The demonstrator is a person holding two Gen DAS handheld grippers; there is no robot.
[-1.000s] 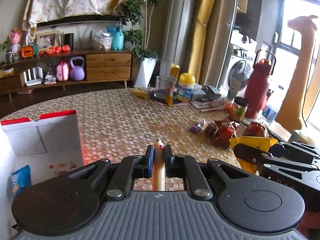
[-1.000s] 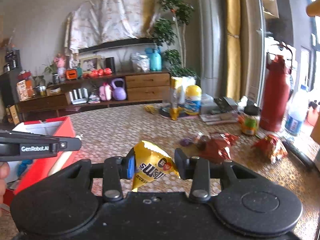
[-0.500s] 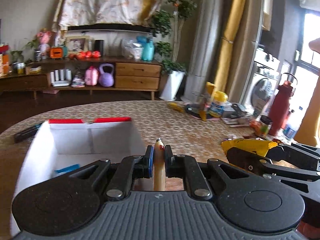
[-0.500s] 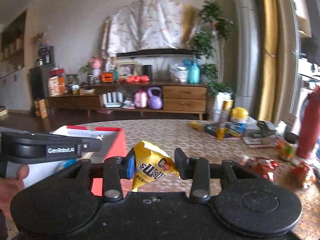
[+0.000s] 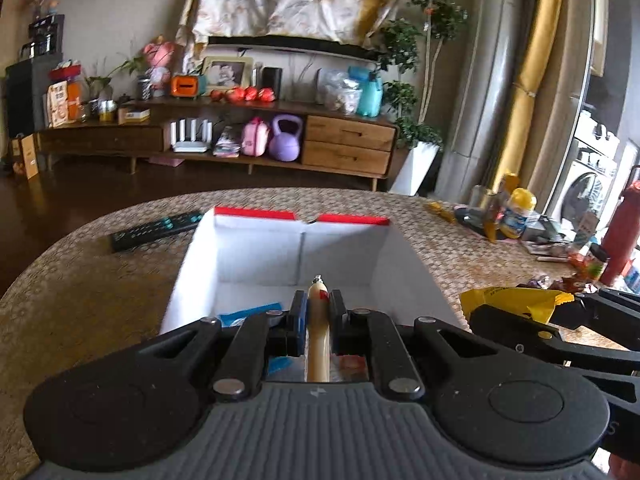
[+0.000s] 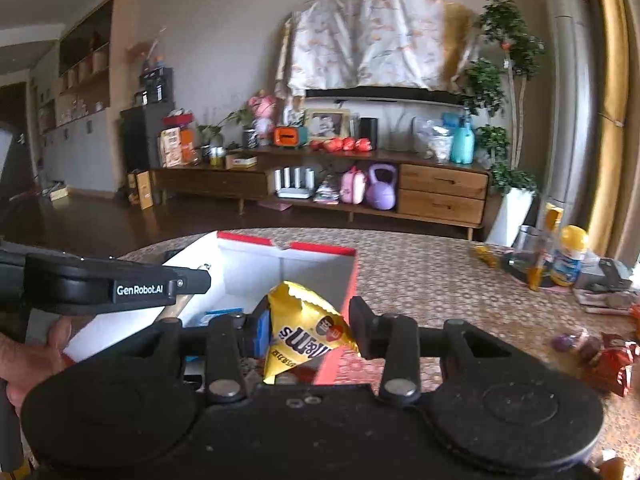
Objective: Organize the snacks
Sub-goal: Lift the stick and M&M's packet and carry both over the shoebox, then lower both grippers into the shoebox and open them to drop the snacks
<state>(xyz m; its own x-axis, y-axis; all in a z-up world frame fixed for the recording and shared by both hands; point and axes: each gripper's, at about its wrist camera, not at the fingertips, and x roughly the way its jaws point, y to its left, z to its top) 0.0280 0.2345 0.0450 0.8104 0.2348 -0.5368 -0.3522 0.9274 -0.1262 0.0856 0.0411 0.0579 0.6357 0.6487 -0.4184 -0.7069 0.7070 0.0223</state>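
My left gripper (image 5: 318, 312) is shut on a beige sausage stick (image 5: 318, 336) and hangs over the open red-and-white box (image 5: 300, 248). A blue packet (image 5: 248, 314) lies inside the box. My right gripper (image 6: 308, 326) is shut on a yellow M&M's bag (image 6: 306, 332), held above the box's right wall (image 6: 348, 284). The yellow bag also shows at the right in the left wrist view (image 5: 516, 300). The left gripper's body (image 6: 116, 286) shows at the left in the right wrist view.
A black remote (image 5: 156, 230) lies left of the box on the woven tabletop (image 5: 80, 300). Loose red and purple snack wrappers (image 6: 600, 352) lie to the right. A yellow-lidded tub (image 6: 568, 256), a red bottle (image 5: 624, 232) and clutter stand at the far right.
Both grippers have swung left from the snack pile to the box, each still holding its snack. The box now sits straight ahead under them.
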